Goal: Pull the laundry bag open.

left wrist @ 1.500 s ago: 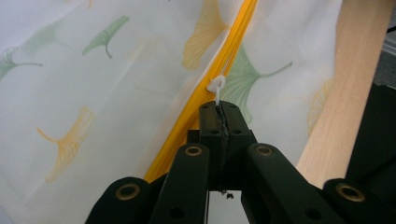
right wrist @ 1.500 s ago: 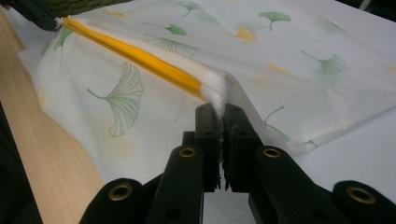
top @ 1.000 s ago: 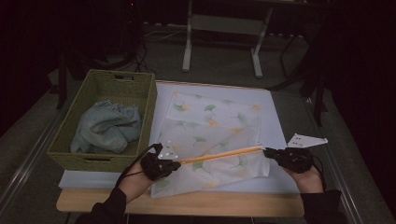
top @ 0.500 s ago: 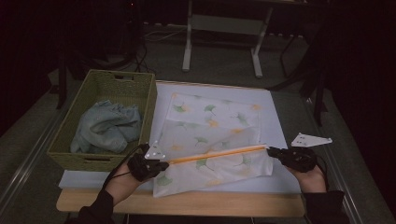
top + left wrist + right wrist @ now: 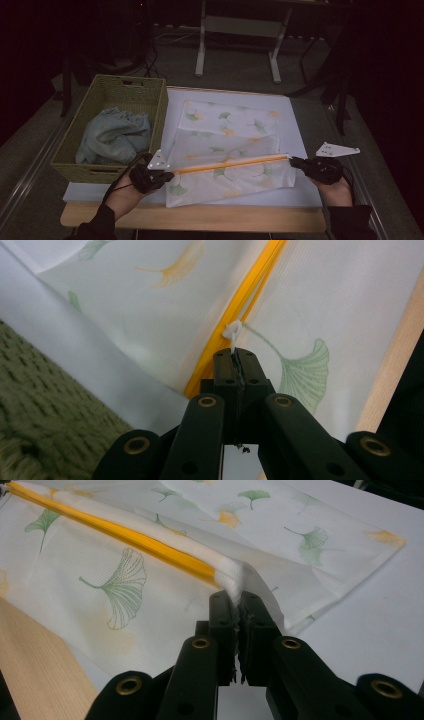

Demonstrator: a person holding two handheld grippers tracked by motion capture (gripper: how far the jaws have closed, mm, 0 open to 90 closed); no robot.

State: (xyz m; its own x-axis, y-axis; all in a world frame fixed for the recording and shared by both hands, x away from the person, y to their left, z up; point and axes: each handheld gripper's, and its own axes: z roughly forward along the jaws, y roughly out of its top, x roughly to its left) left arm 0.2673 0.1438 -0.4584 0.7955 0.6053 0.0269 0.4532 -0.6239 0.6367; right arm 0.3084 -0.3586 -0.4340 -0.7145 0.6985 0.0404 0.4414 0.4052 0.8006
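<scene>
We saw a thin white cloth bag [image 5: 227, 150] printed with green and orange ginkgo leaves, lying flat on the white sheet [image 5: 300, 135] beside the basket [image 5: 107, 97]. A bright orange zipper [image 5: 230, 164] ran in a straight line across its near part. The left gripper [image 5: 167, 176], at the zipper end nearest the basket, had its jaws clamped on the small white zipper pull [image 5: 232, 332]. The right gripper [image 5: 295, 161], at the end far from the basket, pinched the bag's bunched, ribbed white corner. The basket was woven, olive green, rectangular, holding a crumpled pale blue cloth [image 5: 114, 137]. We could read no writing anywhere.
</scene>
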